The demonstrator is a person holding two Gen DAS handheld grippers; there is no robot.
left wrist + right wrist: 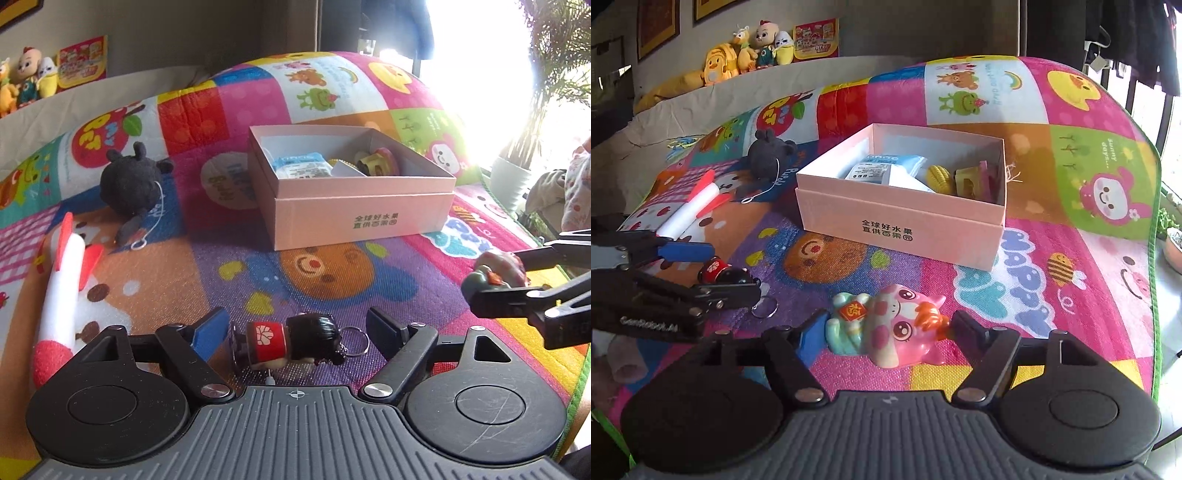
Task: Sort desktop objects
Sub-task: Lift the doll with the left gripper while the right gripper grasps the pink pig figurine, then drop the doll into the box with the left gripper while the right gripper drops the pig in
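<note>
My left gripper (pixel 297 332) is open around a small doll keychain (pixel 295 345) with a red body, black hair and a metal ring, lying on the mat. My right gripper (pixel 886 328) is open around a pink and teal cow figurine (pixel 890 326) lying on its side. The fingers stand either side of each toy with gaps. A pink cardboard box (pixel 354 218) sits mid-mat and holds a blue packet (pixel 882 168), a yellow corn toy (pixel 940 179) and other small items. The right gripper also shows in the left wrist view (pixel 496 275), the left gripper in the right wrist view (pixel 720 267).
A black plush mouse (pixel 131 184) and a white and red foam rocket (pixel 66 280) lie on the colourful play mat (pixel 1071 258) to the left. Plush toys (pixel 753 48) line the sofa back behind. A potted plant (pixel 513 177) stands right.
</note>
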